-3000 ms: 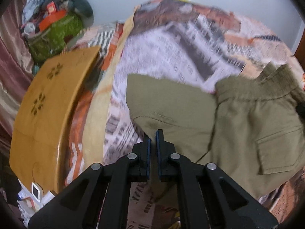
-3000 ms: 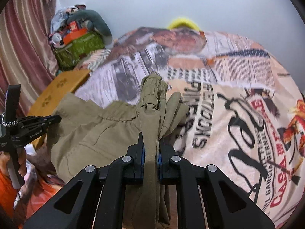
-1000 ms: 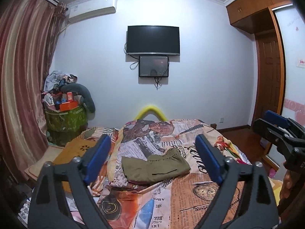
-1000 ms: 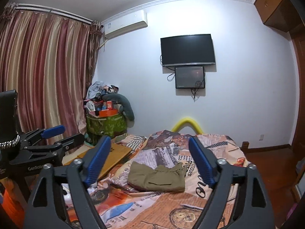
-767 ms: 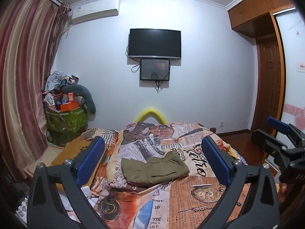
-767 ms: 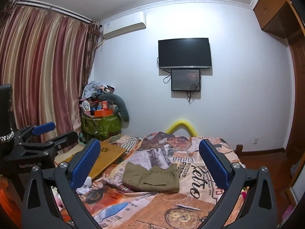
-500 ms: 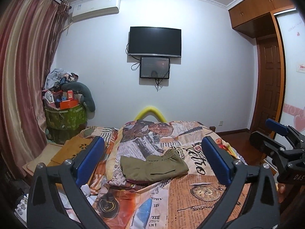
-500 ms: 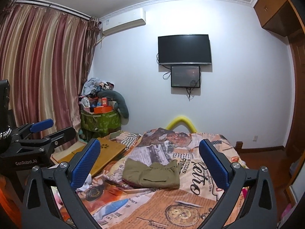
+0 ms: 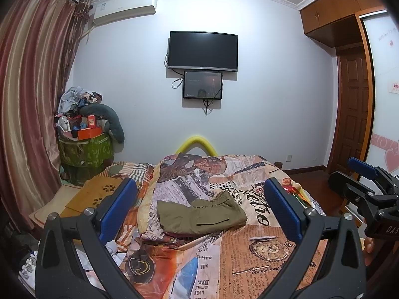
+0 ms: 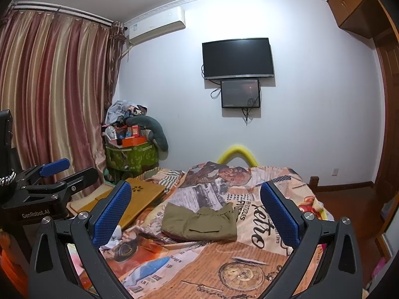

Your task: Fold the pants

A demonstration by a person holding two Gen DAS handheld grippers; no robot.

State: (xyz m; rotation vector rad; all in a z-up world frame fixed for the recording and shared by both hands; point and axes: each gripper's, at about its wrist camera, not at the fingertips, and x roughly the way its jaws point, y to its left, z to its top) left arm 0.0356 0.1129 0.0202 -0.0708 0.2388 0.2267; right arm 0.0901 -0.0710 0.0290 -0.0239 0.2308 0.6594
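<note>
The olive pants (image 9: 200,214) lie folded into a compact rectangle in the middle of the bed, waistband toward the far right; they also show in the right wrist view (image 10: 200,221). My left gripper (image 9: 199,211) is wide open and empty, held well back from the bed. My right gripper (image 10: 197,220) is wide open and empty, also far back. The right gripper's body shows at the right edge of the left wrist view (image 9: 366,191). The left gripper's body shows at the left of the right wrist view (image 10: 49,186).
The bed carries a newspaper-print cover (image 9: 261,244). A wooden lap desk (image 10: 139,199) leans at the bed's left side. A green bin piled with clutter (image 9: 84,149) stands in the corner by the curtain (image 10: 49,99). A TV (image 9: 203,51) hangs on the far wall. A wooden door (image 9: 351,114) is at right.
Three seconds ago both grippers were shut on the pants close up. Now both are open and pulled far back; the pants lie folded on the bed. In the last second little has moved.
</note>
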